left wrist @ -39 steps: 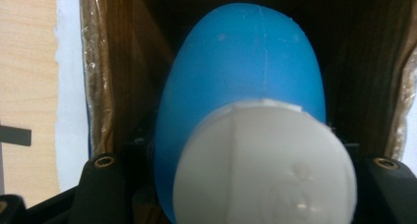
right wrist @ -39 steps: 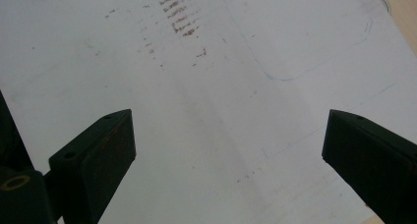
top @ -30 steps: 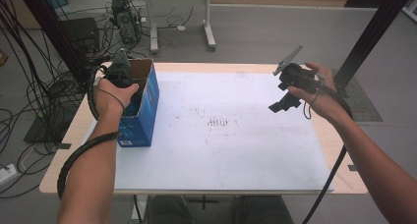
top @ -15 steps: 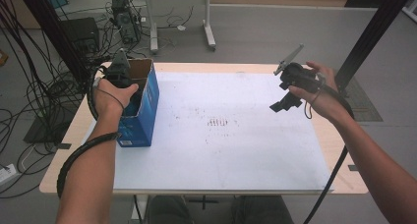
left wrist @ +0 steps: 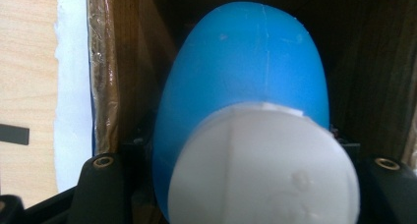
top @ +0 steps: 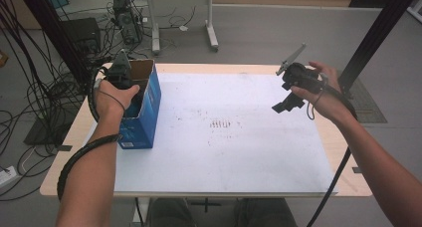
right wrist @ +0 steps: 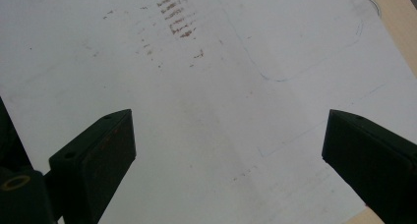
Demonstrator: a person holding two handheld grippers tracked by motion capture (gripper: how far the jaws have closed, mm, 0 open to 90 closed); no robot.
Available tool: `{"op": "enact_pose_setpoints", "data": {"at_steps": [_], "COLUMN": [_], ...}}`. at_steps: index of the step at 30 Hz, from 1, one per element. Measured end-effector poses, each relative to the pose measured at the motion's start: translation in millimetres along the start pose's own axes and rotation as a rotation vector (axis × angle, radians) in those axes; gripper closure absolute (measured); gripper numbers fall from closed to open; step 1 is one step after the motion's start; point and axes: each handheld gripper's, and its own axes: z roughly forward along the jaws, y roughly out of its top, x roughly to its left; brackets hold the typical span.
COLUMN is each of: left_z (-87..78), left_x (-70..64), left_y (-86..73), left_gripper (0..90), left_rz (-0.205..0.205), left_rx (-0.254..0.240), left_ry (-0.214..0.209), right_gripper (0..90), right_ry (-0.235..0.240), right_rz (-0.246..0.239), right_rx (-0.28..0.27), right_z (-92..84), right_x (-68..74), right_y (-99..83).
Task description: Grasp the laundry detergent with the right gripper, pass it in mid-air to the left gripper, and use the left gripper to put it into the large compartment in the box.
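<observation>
No readable brand or text – the blue box (top: 142, 115) has a pale label patch low on its front, too small to read. Left tool (top: 121, 76) is down inside the open top of the box, at the counter's (top: 239, 68) left edge, jaws clamped on a blue bottle (left wrist: 246, 71) with a white cap (left wrist: 263, 170). The bottle sits between the jaws, cap toward the camera. Right tool (right wrist: 226, 150) – jaws wide, nothing between them, held above the stained white sheet (right wrist: 206, 86), well apart from the box.
</observation>
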Motion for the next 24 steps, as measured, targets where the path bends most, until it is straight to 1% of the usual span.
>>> {"op": "enact_pose_setpoints", "data": {"at_steps": [24], "left_z": [0.6], "left_x": [0.7], "left_y": [0.8], "left_gripper": [35.9], "left_rz": [0.000], "left_rx": [0.001], "left_ry": [0.005], "right_gripper": [6.0], "right_ry": [-0.005], "right_rz": [0.000], "right_rx": [0.006], "right_z": [-0.4], "right_x": [-1.4], "right_y": [1.3]}}
